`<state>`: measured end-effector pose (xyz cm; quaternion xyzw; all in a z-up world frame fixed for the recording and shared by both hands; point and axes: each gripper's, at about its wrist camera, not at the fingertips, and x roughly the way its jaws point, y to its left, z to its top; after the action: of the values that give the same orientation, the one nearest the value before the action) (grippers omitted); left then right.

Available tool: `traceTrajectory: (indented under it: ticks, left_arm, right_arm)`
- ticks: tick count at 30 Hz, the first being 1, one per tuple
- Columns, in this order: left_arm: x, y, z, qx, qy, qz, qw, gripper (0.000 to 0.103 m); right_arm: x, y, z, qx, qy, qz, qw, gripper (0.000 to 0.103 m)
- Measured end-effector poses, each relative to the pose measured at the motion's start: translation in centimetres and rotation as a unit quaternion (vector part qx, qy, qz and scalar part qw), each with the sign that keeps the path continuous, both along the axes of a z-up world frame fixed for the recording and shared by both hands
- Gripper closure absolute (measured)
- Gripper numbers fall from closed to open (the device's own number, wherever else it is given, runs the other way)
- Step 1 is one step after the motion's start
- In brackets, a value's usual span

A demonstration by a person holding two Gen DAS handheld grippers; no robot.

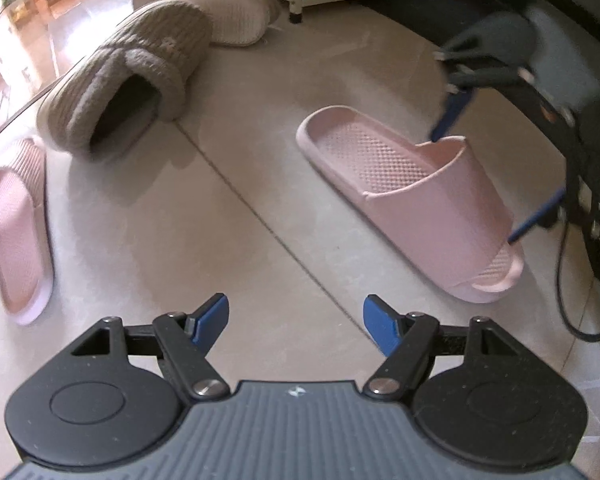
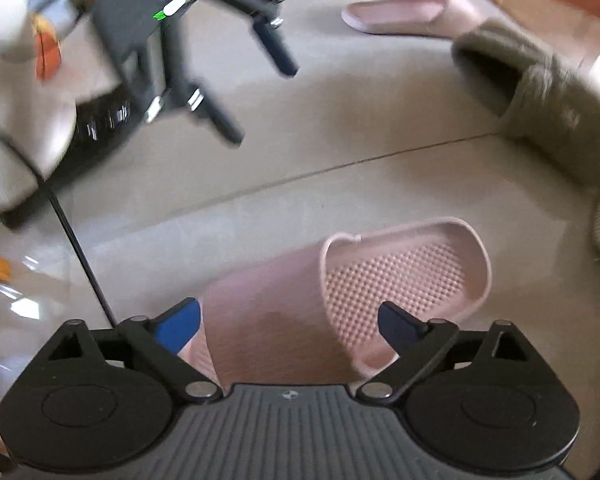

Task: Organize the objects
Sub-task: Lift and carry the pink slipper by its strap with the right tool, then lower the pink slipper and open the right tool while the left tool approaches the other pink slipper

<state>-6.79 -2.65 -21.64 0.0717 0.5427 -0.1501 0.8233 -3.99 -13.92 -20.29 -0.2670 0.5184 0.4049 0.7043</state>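
Note:
A pink slide slipper point(image 1: 412, 200) lies on the pale tiled floor, its strap toward the lower right. My right gripper point(image 1: 474, 189) straddles that strap, jaws wide, blue pads clear of it. In the right wrist view the same slipper point(image 2: 404, 280) sits under the right gripper point(image 2: 288, 312), which is open. My left gripper point(image 1: 296, 324) hovers open over bare floor with nothing between its fingers; it also shows, blurred, as the left gripper point(image 2: 260, 100) at the upper left. A second pink slipper point(image 1: 12, 228) lies at the far left. Nearby are a grey knitted slipper point(image 1: 132, 80) and its mate point(image 1: 220, 8), sole up.
A white shelf leg point(image 1: 296, 12) stands at the back beside a green shelf board. A black cable point(image 1: 564, 280) hangs at the right by dark equipment. Bare floor lies between the pink slippers. The far pink slipper point(image 2: 400, 12) and grey slipper point(image 2: 540, 92) show at the upper right.

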Motion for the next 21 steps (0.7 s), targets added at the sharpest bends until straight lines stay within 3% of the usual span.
traceTrajectory:
  ticks: [4,8,14,21]
  left_arm:
    - [0.1,0.5,-0.2,-0.007,0.009,0.02,0.9997,0.029]
    - [0.3,0.5,-0.3,-0.011,0.012,0.025,0.9995,0.028]
    - [0.4,0.3,-0.4,-0.013,0.016,0.023,0.9995,0.027]
    - [0.7,0.5,-0.5,-0.018,0.023,0.041,0.9987,0.026]
  right_arm:
    - [-4.4,1.7,-1.9,-0.066,-0.109,0.058,0.99,0.007]
    - [-5.9,2.7,-3.0,-0.097,-0.157,0.09,0.979,0.015]
    - [-5.7,2.1,-1.9,-0.065,-0.137,0.086,0.985,0.018]
    - [-7.0,2.7,-2.3,-0.045,-0.122,0.121,0.984,0.015]
